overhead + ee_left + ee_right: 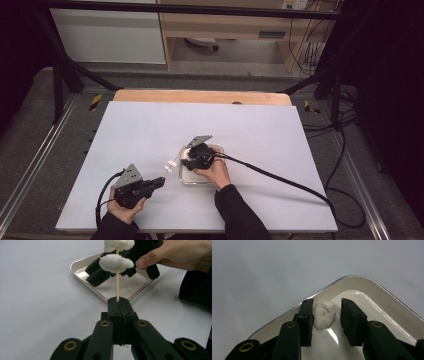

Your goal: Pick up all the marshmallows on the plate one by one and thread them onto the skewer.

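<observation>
Left tongs (119,305) clamp the skewer (117,287) steady above the bench (150,125) while right tongs (327,312), still apart, straddle a white piece (325,314) in the tray (387,293): squeeze gently, centred, so it doesn't crush or slip.

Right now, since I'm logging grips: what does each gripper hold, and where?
The left gripper clamps the wooden skewer by its bare lower end. The right gripper holds nothing yet: the white piece in the tray sits between its unclosed jaws.

This is probably a lab or test bay: a black metal frame (60,75) surrounds the white-covered table (150,130), loose cables (345,135) trail across grey carpet (30,115).
</observation>
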